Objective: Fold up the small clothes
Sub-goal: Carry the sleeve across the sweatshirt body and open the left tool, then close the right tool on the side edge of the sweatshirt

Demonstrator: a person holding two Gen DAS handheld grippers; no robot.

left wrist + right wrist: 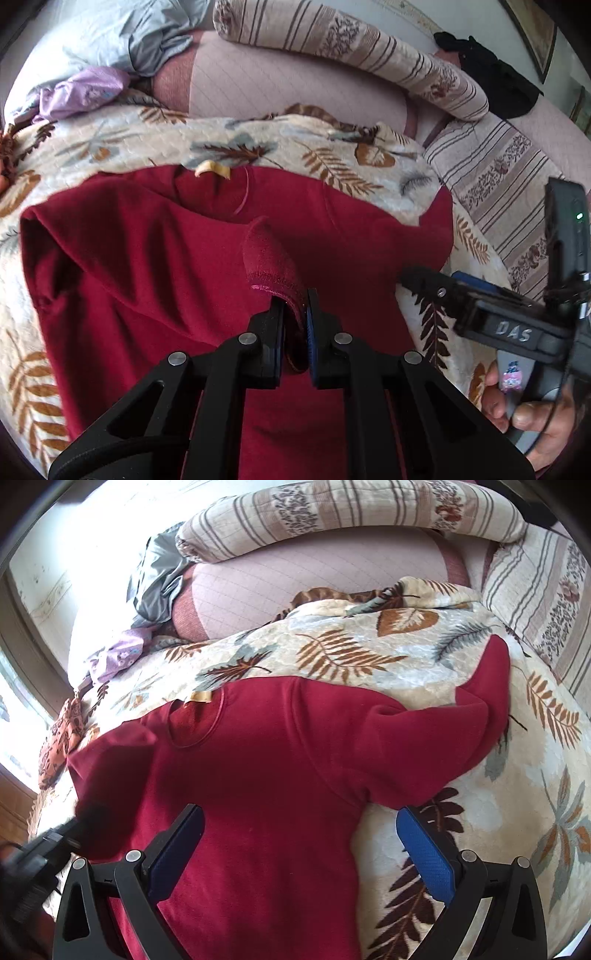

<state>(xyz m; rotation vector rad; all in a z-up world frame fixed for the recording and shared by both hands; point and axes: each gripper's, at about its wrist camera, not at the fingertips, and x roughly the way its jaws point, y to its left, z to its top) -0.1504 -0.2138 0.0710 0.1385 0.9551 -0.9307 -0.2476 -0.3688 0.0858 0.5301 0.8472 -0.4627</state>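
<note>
A dark red long-sleeved top (155,258) lies spread on a leaf-patterned blanket (110,140), neck opening and yellow label (212,170) at the far side. My left gripper (295,299) is shut on the cuff of the red sleeve (271,266), which is lifted over the body of the top. My right gripper (299,819) is open and empty, its jaws wide apart above the top's right side (258,775) near the armpit. The other sleeve (491,701) lies out to the right. The right gripper also shows in the left wrist view (513,325).
A striped bolster (351,51) and a pink mattress (277,88) lie beyond the blanket. Grey and lilac cloths (88,88) sit at the far left, a black garment (495,77) at the far right. A patterned orange cloth (59,746) lies at the bed's left edge.
</note>
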